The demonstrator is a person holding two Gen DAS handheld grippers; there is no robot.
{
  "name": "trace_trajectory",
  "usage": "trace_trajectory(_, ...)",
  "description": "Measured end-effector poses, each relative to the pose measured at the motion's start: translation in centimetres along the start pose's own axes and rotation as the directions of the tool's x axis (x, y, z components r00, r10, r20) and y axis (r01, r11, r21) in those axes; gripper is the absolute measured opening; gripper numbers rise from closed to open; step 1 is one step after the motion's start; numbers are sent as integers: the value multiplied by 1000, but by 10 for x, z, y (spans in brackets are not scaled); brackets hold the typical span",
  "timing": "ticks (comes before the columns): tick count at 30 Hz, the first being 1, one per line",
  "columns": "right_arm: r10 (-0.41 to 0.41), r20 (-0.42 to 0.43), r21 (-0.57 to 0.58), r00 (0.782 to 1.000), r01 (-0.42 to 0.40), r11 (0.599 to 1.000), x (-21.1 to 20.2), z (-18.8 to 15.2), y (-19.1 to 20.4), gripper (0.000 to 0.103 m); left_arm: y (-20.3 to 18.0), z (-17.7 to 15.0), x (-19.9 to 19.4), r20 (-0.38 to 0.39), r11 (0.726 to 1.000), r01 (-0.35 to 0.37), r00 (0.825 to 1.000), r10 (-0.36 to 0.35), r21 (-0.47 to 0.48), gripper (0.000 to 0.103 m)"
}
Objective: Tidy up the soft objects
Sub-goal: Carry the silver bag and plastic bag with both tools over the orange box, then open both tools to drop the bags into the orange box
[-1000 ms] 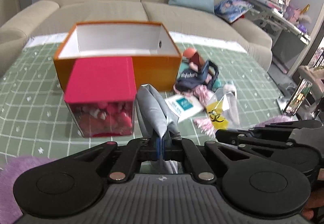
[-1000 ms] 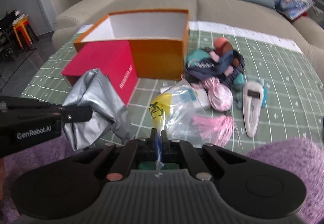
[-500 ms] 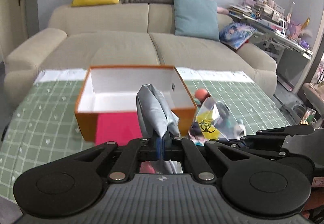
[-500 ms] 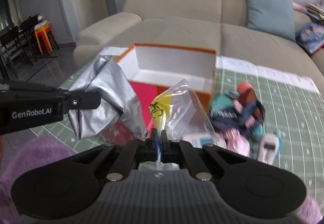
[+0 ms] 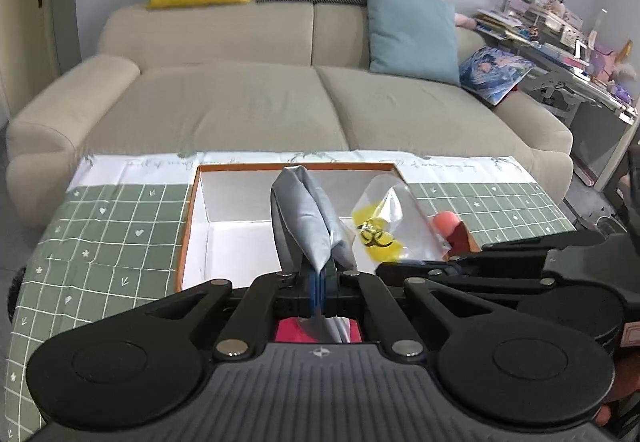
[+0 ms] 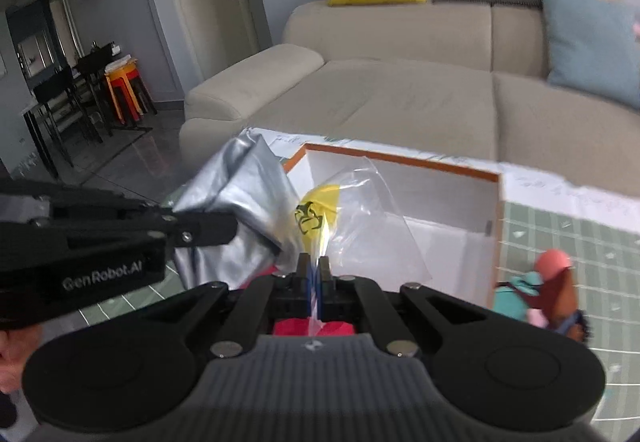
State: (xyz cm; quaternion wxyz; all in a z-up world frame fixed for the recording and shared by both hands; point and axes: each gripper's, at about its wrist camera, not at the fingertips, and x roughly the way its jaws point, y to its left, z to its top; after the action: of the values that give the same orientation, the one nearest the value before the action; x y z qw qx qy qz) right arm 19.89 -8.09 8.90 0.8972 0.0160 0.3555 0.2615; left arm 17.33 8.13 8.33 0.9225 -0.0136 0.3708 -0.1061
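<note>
The left gripper [image 5: 320,282] is pinching a crumpled silver bag [image 5: 310,218] between its closed jaws, and the bag is standing up in front of the open orange box [image 5: 192,210] (white inside). Just to the right, the right gripper [image 5: 384,265] is reaching in from the side, clamping a clear plastic bag [image 5: 394,218] with a yellow biohazard patch, which is hanging over the box's right part. A pink-headed soft toy [image 5: 448,224] is peeking out past the box's right wall on the green checked tablecloth [image 5: 104,226]. A beige sofa [image 5: 256,102] is filling the background.
</note>
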Motion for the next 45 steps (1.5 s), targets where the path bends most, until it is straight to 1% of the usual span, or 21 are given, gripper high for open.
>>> trace_trajectory(2, 29, -24, 46, 999, -28, 999, 20, 10, -7, 0, 7, 7, 16, -17, 999, -39, 999, 39, 23, 1)
trace_trajectory(6, 57, -72, 112, 996, -49, 993, 59, 24, -15, 0, 25, 16, 46, -81, 998, -55, 995, 58, 36, 1)
trace_trajectory(10, 81, -150, 150, 985, -58, 987, 99, 26, -20, 0, 36, 14, 81, -171, 997, -63, 983, 71, 53, 1)
trace_trajectory(16, 89, -243, 170, 966, -48, 984, 143, 21, -22, 2, 49, 5, 115, -261, 995, -80, 961, 94, 63, 2)
trace_trajectory(18, 82, -273, 160, 959, -38, 986, 154, 18, -20, 4, 54, 3, 123, -279, 994, -90, 954, 105, 66, 2)
trace_trajectory(21, 66, -313, 155, 948, -17, 988, 168, 14, -23, 6, 57, 0, 128, -297, 993, -94, 949, 111, 72, 3)
trace_trajectory(23, 71, -335, 168, 940, -15, 986, 178, 12, -26, 7, 57, -1, 128, -301, 991, -103, 945, 125, 88, 5)
trace_trajectory(24, 72, -342, 171, 937, -13, 985, 181, 12, -26, 8, 58, 0, 129, -303, 990, -107, 944, 130, 91, 8)
trace_trajectory(25, 71, -348, 171, 935, -11, 985, 183, 12, -25, 8, 59, 0, 128, -298, 990, -113, 945, 134, 88, 10)
trace_trajectory(26, 72, -352, 171, 933, -12, 985, 183, 12, -25, 11, 60, 2, 126, -291, 989, -119, 947, 138, 83, 13)
trace_trajectory(27, 75, -354, 173, 932, -13, 985, 184, 12, -24, 18, 62, 3, 125, -287, 989, -124, 947, 142, 80, 19)
trace_trajectory(28, 74, -354, 173, 932, -12, 985, 183, 13, -23, 24, 63, 4, 123, -281, 988, -133, 948, 150, 77, 25)
trace_trajectory(29, 68, -353, 169, 933, -7, 986, 183, 14, -23, 29, 64, 5, 119, -272, 987, -141, 949, 156, 74, 28)
trace_trajectory(30, 57, -352, 162, 934, 1, 987, 184, 16, -21, 30, 65, 7, 116, -264, 987, -145, 952, 158, 68, 30)
trace_trajectory(34, 34, -332, 151, 943, 18, 988, 173, 17, -21, 33, 63, 11, 95, -225, 987, -148, 962, 156, 55, 31)
trace_trajectory(36, 20, -315, 149, 949, 29, 988, 165, 18, -19, 39, 59, 12, 82, -199, 988, -150, 968, 156, 48, 31)
trace_trajectory(37, 13, -303, 148, 953, 34, 988, 160, 20, -18, 40, 57, 13, 75, -183, 988, -148, 971, 153, 42, 31)
trace_trajectory(41, -13, -243, 130, 970, 46, 991, 131, 22, -11, 41, 44, 8, 46, -116, 989, -143, 982, 146, 35, 35)
trace_trajectory(45, -30, -181, 114, 983, 51, 992, 97, 14, -4, 44, 31, -5, 21, -57, 988, -151, 987, 153, 40, 36)
